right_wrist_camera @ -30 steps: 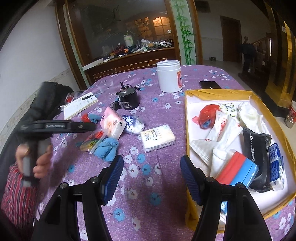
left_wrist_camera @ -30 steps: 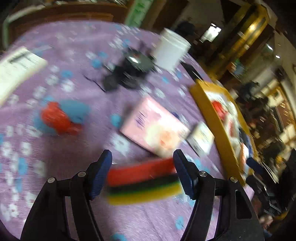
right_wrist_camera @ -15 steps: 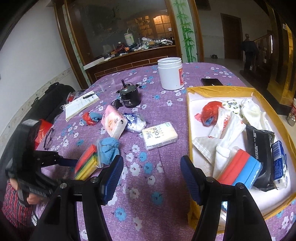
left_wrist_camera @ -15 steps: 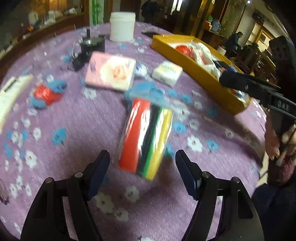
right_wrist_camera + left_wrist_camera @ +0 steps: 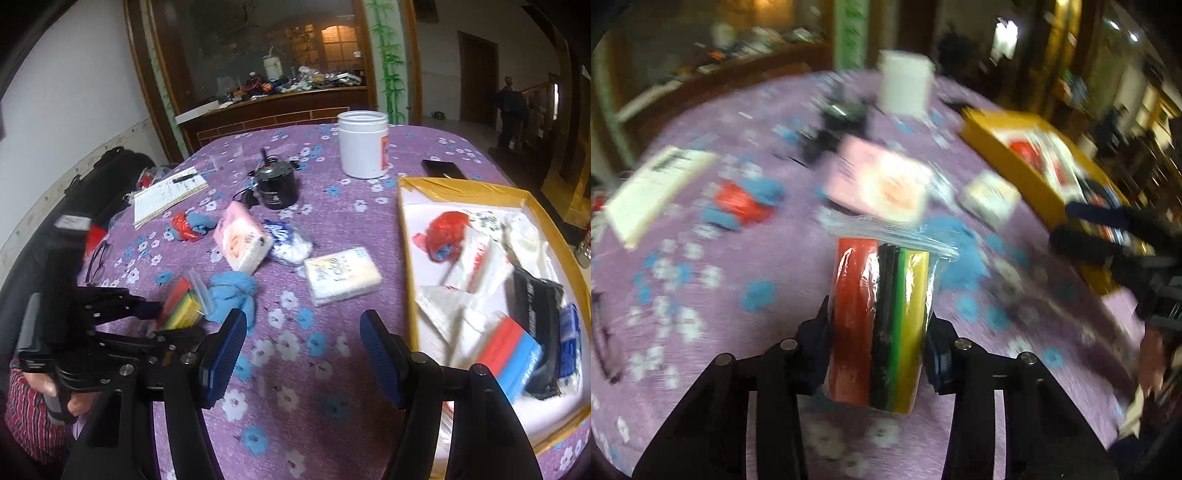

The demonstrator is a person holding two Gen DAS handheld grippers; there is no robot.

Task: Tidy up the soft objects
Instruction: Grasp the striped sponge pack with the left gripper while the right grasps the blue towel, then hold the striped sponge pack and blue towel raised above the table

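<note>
The bagged sponge pack (image 5: 881,325), striped red, black, green and yellow inside clear plastic, sits low in the centre of the left wrist frame, pinched between the two pads of the left gripper (image 5: 879,354), whose jaws press against its red and yellow sides. In the right wrist frame the same pack (image 5: 181,306) shows at lower left, with the crumpled blue cloth (image 5: 232,295) just beside it to the right. Above that lie the pink tissue pack (image 5: 243,242), a white tissue pack (image 5: 343,275) and the red-and-blue bundle (image 5: 190,227), spread over the purple flowered tablecloth (image 5: 314,350). The right gripper (image 5: 301,354) hangs at bottom centre with its blue pads spread wide and nothing between them; bare cloth lies ahead of it. The yellow-rimmed tray (image 5: 408,266) fills the right side, its near left edge just beside the right pad, holding packets and a red-and-blue sponge (image 5: 509,354). A white jar (image 5: 364,144) and black device (image 5: 275,184) stand near the table's far edge.
</note>
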